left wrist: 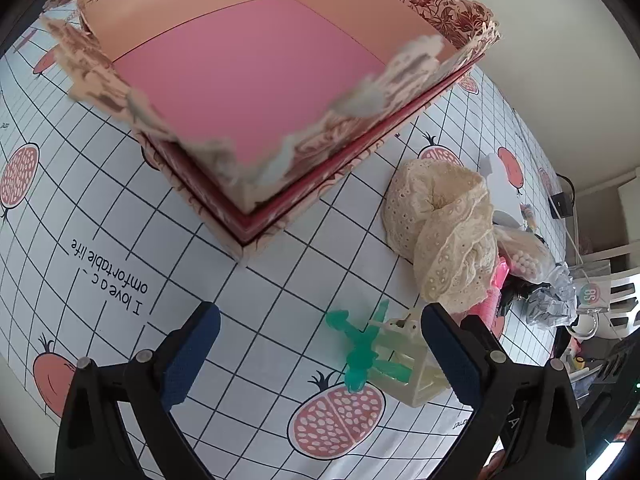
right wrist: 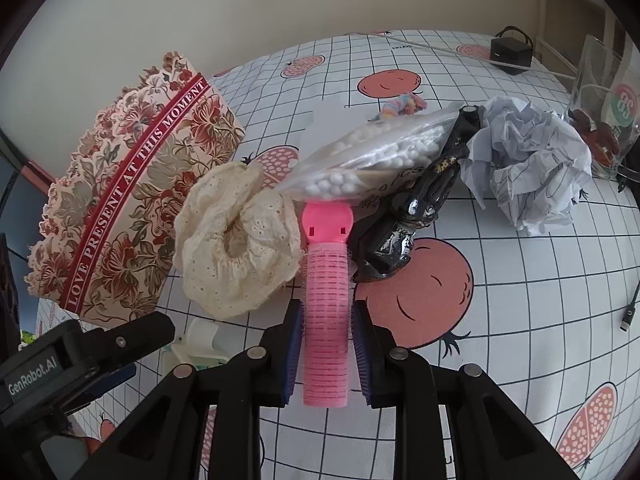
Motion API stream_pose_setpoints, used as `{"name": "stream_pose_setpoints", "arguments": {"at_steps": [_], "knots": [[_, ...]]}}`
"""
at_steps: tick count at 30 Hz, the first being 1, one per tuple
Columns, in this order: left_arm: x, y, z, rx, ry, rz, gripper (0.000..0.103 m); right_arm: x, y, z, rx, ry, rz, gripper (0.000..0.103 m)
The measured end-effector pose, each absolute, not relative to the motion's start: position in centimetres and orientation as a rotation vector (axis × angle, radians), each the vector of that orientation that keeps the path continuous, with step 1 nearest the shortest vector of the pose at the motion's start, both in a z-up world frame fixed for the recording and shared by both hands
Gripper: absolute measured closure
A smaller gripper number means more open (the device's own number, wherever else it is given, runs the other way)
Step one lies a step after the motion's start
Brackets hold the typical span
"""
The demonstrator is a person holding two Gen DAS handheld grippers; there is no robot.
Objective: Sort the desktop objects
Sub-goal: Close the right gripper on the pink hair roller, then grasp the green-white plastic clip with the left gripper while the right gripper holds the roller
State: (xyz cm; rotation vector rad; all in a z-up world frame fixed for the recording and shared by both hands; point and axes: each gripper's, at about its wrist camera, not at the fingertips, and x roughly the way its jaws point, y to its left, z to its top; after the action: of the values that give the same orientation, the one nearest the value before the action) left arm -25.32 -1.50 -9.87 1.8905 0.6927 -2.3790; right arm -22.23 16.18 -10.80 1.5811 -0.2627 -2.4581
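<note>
A floral gift box (left wrist: pixel 248 80) with a pink floor stands open and empty on the checked tablecloth; it also shows in the right wrist view (right wrist: pixel 120 200). My left gripper (left wrist: pixel 320 344) is open and empty above the cloth, with a green and cream plastic toy (left wrist: pixel 380 356) lying by its right finger. My right gripper (right wrist: pixel 326 348) is shut on a pink hair roller (right wrist: pixel 326 312). A cream lace scrunchie (right wrist: pixel 236 240) lies just left of the roller; it also shows in the left wrist view (left wrist: pixel 444 224).
Beyond the roller lie a bag of white beads (right wrist: pixel 372 156), a black hair clip (right wrist: pixel 420 208), a crumpled paper ball (right wrist: pixel 528 160) and a pastel scrunchie (right wrist: pixel 402 104). A glass (right wrist: pixel 608 104) and a black charger (right wrist: pixel 511 54) are at the far right.
</note>
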Motion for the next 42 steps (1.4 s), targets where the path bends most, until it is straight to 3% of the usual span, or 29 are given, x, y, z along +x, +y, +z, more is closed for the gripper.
{"name": "stream_pose_setpoints", "arguments": {"at_steps": [4, 8, 20, 22, 24, 27, 34, 42], "knots": [[-25.7, -1.5, -9.7, 1.900, 0.719, -2.393, 0.002, -22.1, 17.1, -10.2, 1.565, -0.274, -2.456, 0.076], [-26.3, -1.0, -9.4, 1.907, 0.712, -2.430, 0.016, -21.6, 18.2, -9.0, 1.538, -0.322, -2.449, 0.076], [-22.9, 1.9, -8.7, 1.982, 0.728, -2.487, 0.025, -20.5, 20.3, -6.5, 1.428, -0.344, -2.474, 0.077], [-22.4, 2.5, -8.7, 2.001, 0.719, -2.506, 0.029, -20.3, 20.3, -6.1, 1.407, -0.334, -2.488, 0.077], [-22.3, 3.9, -8.6, 2.004, 0.663, -2.538, 0.042, -19.8, 20.3, -5.7, 1.398, -0.324, -2.495, 0.077], [-21.7, 4.6, -8.2, 1.994, 0.585, -2.580, 0.048, -19.7, 20.5, -5.7, 1.401, -0.330, -2.490, 0.077], [-21.2, 5.7, -7.9, 1.970, 0.431, -2.617, 0.049, -19.8, 20.7, -6.0, 1.407, -0.334, -2.490, 0.077], [-20.9, 5.4, -6.5, 1.915, 0.455, -2.684, 0.049, -19.8, 20.9, -6.0, 1.409, -0.337, -2.495, 0.076]]}}
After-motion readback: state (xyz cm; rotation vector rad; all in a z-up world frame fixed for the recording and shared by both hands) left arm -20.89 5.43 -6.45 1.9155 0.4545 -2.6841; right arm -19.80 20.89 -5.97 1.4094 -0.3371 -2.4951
